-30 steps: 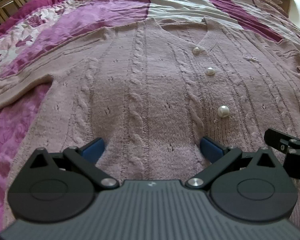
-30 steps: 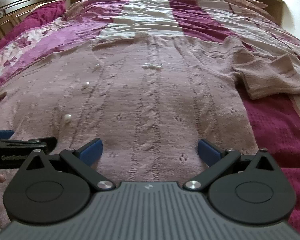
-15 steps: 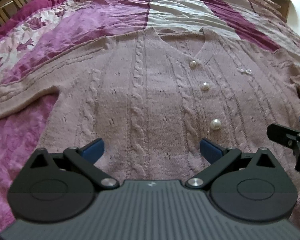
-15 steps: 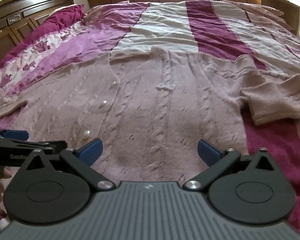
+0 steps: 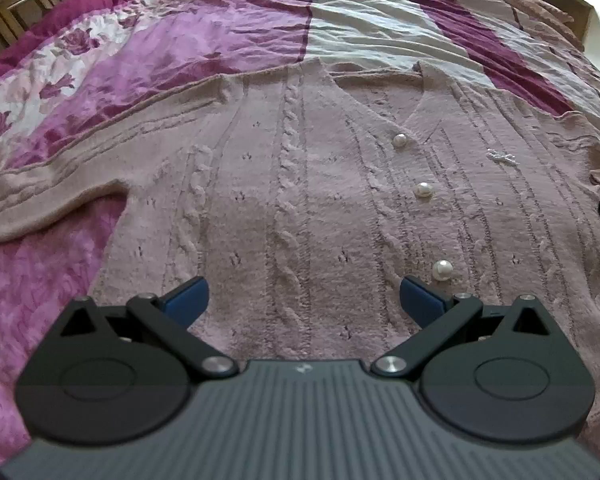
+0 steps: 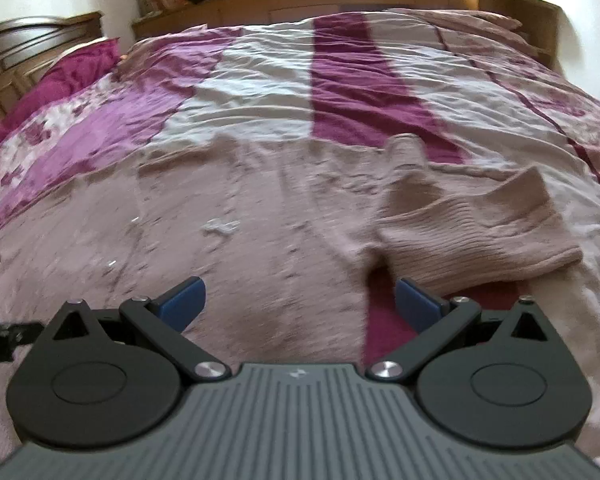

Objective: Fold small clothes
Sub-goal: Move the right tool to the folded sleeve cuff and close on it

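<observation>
Cardigan (image 5: pixel 300 200) beneath left gripper (image 5: pixel 302 296) — unheld

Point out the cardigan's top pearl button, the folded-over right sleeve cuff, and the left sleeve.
top pearl button (image 5: pixel 400 141), left wrist view, its centre.
right sleeve cuff (image 6: pixel 480 236), right wrist view, middle of the ribbed part.
left sleeve (image 5: pixel 56 196), left wrist view, mid-length.

Right gripper (image 6: pixel 298 304): jaws spread wide, nothing between the blue pads (image 6: pixel 182 298). Below it, pink knit cardigan (image 6: pixel 228 248) spread flat on striped bedspread (image 6: pixel 340 80). One sleeve (image 6: pixel 476 232) folded back, cuff toward the bed's right edge. Small white bow (image 6: pixel 221 226) on the knit. View blurred.
</observation>
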`<state>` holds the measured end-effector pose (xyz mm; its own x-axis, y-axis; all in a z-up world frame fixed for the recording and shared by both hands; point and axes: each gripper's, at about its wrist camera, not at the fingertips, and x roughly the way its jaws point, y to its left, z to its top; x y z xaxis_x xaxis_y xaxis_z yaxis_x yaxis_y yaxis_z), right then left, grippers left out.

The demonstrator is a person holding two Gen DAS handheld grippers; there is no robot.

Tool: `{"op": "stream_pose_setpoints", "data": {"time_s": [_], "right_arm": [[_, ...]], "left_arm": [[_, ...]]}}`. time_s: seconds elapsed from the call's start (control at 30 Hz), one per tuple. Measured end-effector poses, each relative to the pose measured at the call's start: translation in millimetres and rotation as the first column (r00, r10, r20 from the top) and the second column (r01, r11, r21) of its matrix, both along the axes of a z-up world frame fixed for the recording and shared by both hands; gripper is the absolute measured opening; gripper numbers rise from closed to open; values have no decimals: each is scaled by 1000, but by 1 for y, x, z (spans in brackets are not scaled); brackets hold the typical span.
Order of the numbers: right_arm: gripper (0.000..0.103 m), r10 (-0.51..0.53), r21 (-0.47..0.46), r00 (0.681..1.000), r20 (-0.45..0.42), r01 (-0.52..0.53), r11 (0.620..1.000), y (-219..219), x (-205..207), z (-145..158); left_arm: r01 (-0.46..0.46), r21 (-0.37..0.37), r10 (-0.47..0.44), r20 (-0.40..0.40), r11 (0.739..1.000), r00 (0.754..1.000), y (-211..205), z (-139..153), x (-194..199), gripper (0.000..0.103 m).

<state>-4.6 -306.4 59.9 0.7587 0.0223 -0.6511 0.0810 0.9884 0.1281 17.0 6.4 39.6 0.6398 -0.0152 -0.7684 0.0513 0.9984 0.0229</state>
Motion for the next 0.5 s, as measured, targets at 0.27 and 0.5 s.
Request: {"op": "stream_pose_setpoints", "data": {"time_s": [0.27,0.5], "right_arm": [[103,-111,15,994,9,110,994,-53,16,-11],[94,-138,20,990,-7,138,990,-77,29,-29]], "left_arm": [[-30,19,30,-17,999,999,1,-8,6,103],[-43,42,45,-45,998,998,0,-21,8,103]]}}
